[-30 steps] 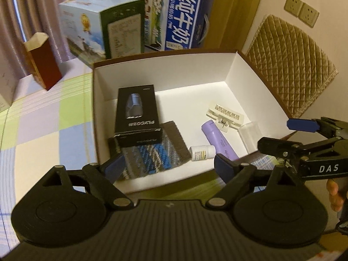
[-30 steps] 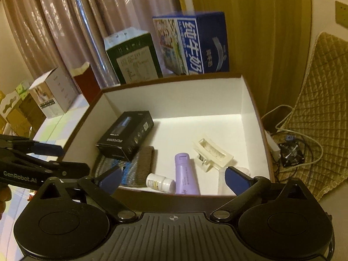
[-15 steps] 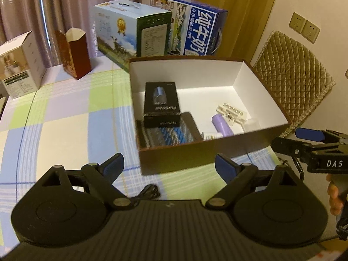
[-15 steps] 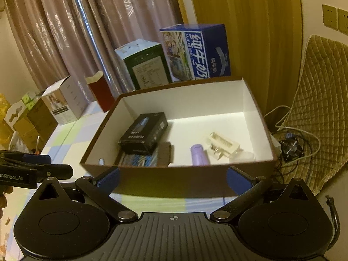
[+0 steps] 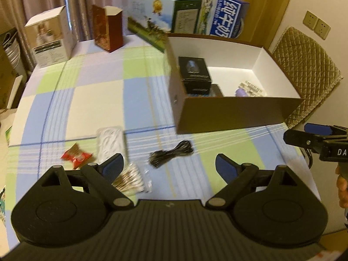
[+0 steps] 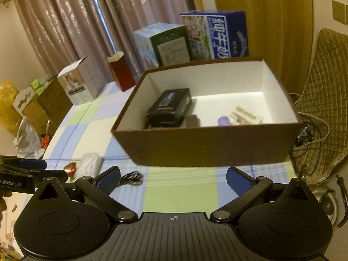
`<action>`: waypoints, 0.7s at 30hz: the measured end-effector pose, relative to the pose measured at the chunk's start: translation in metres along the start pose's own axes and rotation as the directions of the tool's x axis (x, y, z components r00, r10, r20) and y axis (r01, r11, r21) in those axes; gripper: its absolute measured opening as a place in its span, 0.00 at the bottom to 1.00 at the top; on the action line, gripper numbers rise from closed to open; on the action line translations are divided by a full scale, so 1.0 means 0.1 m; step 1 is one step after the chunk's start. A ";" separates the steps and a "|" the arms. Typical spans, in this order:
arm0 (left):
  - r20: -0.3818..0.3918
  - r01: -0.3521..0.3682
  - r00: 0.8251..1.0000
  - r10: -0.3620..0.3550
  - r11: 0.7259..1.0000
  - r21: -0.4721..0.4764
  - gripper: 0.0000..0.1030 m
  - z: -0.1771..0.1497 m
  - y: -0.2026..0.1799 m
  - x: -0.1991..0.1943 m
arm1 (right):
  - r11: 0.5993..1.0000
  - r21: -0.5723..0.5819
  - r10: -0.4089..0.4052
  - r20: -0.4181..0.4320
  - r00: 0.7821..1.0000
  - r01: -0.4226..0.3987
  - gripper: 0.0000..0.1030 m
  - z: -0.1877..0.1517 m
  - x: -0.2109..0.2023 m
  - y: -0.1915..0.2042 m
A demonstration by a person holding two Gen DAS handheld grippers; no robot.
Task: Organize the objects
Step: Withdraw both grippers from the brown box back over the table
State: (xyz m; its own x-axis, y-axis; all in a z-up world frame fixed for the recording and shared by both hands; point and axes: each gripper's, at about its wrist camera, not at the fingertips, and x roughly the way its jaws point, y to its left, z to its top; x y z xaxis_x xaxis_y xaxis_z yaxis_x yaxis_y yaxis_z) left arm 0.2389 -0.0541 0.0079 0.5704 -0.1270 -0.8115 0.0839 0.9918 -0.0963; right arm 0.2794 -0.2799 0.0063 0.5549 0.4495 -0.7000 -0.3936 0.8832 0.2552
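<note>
Overhead, both grippers hang above the worktop, which is covered in a checked cloth of pale green, blue and cream. Left gripper: blue-padded fingers spread wide, nothing between them. Right gripper: fingers likewise spread and empty.

Brown cardboard box, white inside, open top, rectangular, at the worktop's right side. Inside it: a glossy black carton resting on a dark woven cloth, a lilac tube mostly hidden by the near wall, and a cream ribbed plastic piece.

Loose on the cloth, in front of the box: a coiled black cable, a clear bag of cotton swabs just beside the left finger, a white crinkled packet, and a red foil wrapper.

Far edge: white printed carton, open dark red paper box, green-and-white landscape carton, and blue milk carton. Pleated mauve curtains hang behind; a quilted tan chair back stands right of the box.
</note>
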 end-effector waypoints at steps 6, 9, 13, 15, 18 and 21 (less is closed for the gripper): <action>-0.007 -0.025 1.000 0.024 0.999 -0.032 0.87 -0.19 0.27 -0.13 | 1.000 -0.020 0.013 -0.032 0.999 -0.013 0.98 -0.13 0.06 0.26; -0.013 -0.034 0.999 0.034 0.998 -0.045 0.87 -0.27 0.38 -0.17 | 0.999 -0.031 0.023 -0.048 0.999 -0.024 0.98 -0.18 0.10 0.38; -0.025 -0.050 0.999 0.048 0.997 -0.064 0.87 -0.40 0.53 -0.22 | 0.998 -0.048 0.042 -0.076 0.996 -0.046 0.98 -0.26 0.19 0.54; -0.029 -0.057 0.998 0.055 0.996 -0.071 0.87 -0.47 0.59 -0.24 | 0.997 -0.059 0.052 -0.089 0.995 -0.057 0.98 -0.30 0.25 0.62; -0.036 -0.073 0.997 0.070 0.994 -0.081 0.87 -0.54 0.68 -0.26 | 0.995 -0.072 0.062 -0.110 0.992 -0.071 0.98 -0.36 0.34 0.73; -0.045 -0.084 0.996 0.080 0.992 -0.098 0.87 -0.61 0.77 -0.27 | 0.993 -0.079 0.077 -0.134 0.988 -0.088 0.98 -0.40 0.44 0.82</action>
State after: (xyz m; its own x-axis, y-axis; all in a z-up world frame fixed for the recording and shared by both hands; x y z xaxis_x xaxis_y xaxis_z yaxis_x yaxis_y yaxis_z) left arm 0.1802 0.0264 -0.0131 0.5375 -0.0462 -0.8420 -0.0448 0.9955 -0.0833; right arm 0.2422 -0.1927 -0.0302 0.4201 0.4942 -0.7611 -0.4972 0.8270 0.2626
